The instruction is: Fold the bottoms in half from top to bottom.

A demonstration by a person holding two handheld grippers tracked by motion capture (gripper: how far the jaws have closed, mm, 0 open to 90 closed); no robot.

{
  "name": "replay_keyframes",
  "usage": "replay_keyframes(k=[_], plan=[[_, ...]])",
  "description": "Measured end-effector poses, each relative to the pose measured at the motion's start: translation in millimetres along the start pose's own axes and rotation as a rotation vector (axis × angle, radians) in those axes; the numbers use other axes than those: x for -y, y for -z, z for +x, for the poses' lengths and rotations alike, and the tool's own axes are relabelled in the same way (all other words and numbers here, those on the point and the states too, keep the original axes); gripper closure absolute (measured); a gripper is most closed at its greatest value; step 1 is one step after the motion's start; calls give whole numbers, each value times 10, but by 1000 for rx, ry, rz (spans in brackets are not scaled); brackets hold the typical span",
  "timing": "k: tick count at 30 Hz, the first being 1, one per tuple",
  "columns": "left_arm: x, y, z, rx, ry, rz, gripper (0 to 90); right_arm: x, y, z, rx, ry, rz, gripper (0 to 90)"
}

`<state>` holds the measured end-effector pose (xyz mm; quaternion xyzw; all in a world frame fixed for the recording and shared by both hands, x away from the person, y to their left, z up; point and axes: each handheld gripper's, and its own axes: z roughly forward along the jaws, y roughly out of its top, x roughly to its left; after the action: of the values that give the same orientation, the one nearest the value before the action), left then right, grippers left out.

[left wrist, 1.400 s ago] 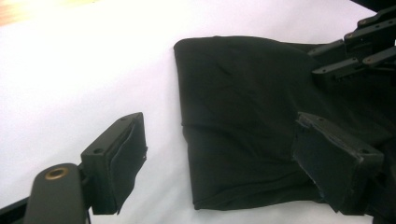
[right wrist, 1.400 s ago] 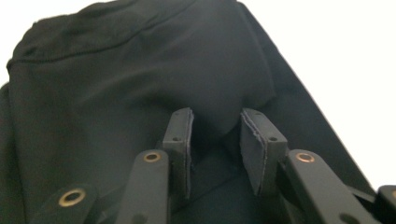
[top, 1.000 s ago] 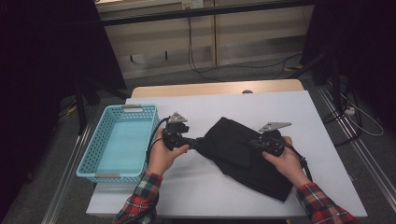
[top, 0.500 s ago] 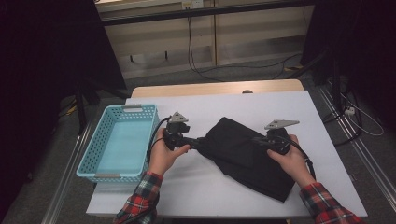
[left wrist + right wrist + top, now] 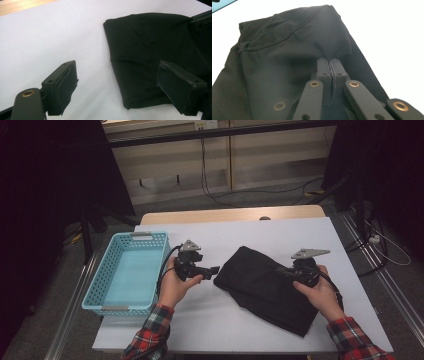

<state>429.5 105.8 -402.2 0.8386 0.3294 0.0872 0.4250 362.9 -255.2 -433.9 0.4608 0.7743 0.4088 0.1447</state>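
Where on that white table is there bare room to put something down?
The far strip of the table, behind the black cloth, is bare, as is the near-left patch between the blue basket and the cloth. The cloth's middle, where the right gripper pinches it, is crowded.

bare worktop (image 5: 235,237) is left open beyond and in front of the black cloth (image 5: 265,287). the left edge is blocked by the blue basket (image 5: 125,270).

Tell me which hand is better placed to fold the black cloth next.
Right, probably. The right gripper is shut on the black cloth, pinching up a fold. The left gripper is open, with only one corner of the cloth between its fingers.
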Motion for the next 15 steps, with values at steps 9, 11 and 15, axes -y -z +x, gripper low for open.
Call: replay_keyframes(k=[9,11,15], plan=[[-15,-5,-22,6,-2,-4,167,45,100,-27,10,-4,-4,894],[-16,-9,-22,7,3,-5,164,51,107,-23,9,-2,-5,894],[-11,-14,-15,7,6,-2,164,58,132,-26,9,1,-8,894]])
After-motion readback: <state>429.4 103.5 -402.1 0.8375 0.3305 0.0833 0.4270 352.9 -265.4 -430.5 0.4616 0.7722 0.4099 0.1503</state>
